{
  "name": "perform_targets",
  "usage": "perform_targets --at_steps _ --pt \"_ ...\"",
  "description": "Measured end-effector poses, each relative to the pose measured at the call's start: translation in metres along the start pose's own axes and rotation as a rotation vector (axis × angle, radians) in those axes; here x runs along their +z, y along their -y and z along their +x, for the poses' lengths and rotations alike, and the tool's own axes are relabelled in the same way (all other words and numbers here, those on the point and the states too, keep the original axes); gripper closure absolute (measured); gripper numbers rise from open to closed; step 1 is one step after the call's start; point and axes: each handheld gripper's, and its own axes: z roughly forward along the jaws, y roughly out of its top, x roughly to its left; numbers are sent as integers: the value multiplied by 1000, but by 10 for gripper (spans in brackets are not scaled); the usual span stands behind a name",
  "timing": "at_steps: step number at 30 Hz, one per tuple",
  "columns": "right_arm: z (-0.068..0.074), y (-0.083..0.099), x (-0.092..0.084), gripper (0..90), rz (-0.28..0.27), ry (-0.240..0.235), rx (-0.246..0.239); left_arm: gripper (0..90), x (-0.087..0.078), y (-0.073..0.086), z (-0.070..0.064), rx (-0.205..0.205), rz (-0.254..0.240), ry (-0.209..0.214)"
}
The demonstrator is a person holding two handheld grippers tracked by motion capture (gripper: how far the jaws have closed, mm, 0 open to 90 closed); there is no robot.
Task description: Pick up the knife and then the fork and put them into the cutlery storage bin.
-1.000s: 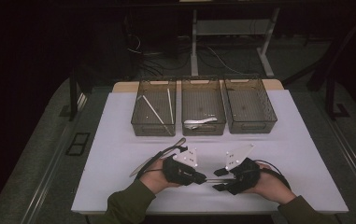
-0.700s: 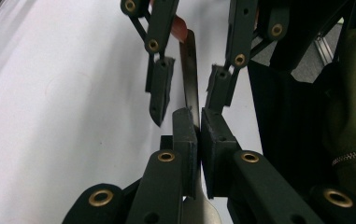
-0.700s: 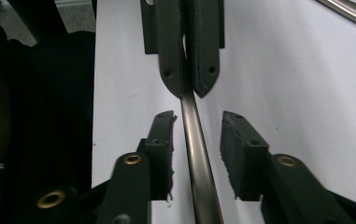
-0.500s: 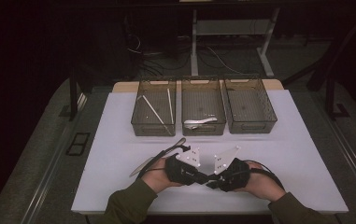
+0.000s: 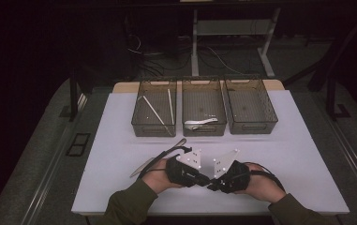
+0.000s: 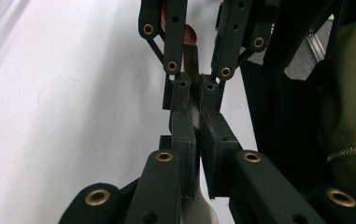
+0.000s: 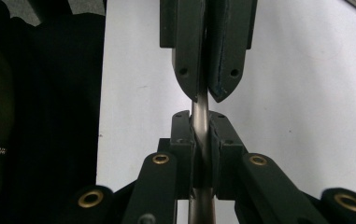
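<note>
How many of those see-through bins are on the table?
3, side by side at the table's far edge: left bin with two thin sticks, middle bin with a pale utensil, right bin seemingly empty.

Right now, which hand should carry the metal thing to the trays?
Probably the right. The right gripper has just been closing its jaws on the metal handle, which the left gripper also pinches, so the left can let go.

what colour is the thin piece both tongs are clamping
Silvery grey metal: the thin piece shows best in the right gripper view, clamped between the black jaws.
</note>
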Motion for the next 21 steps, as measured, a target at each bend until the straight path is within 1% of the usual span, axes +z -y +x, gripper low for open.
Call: perform_targets --at_steps 1,2,3,4,5,6,7,9,11,13,14,15,16,17,19,21 --pt "0 0 0 817 0 0 1 828 0 0 0 4 -4 -6" --pt "0 0 0 817 0 -1 2 802 -1 0 0 4 -12 -19" --pt "-1 0 0 818 0 1 6 746 -2 0 0 5 -18 -34" --pt "-1 1 -1 818 -1 4 8 698 -3 1 1 2 -31 -38" --pt "-2 1 -1 818 5 7 14 650 -5 2 2 -12 -51 -51" --pt "-2 2 -1 818 9 14 16 577 -8 3 4 -23 -66 -69" --pt "-4 4 -1 818 12 17 26 520 -11 5 5 -36 -82 -73" --pt "-4 5 -2 819 15 23 29 503 -19 9 6 -72 -121 -83" --pt "-5 7 -3 818 17 27 46 468 -26 15 7 -108 -148 -106" --pt "-7 9 -5 818 12 32 52 438 -33 22 7 -126 -155 -137" --pt "-9 10 -7 818 11 40 54 427 -36 26 7 -139 -166 -153" --pt "-11 13 -9 818 5 41 71 406 -40 30 7 -147 -167 -169" --pt "-11 13 -9 818 5 41 71 406 -43 35 6 -161 -177 -184" --pt "-12 14 -11 818 6 48 79 395 -47 39 6 -163 -172 -195" --pt "-16 18 -15 818 -2 58 93 369 -51 46 6 -191 -185 -215" --pt "-18 22 -20 818 -8 72 109 354 -54 52 5 -202 -189 -242"
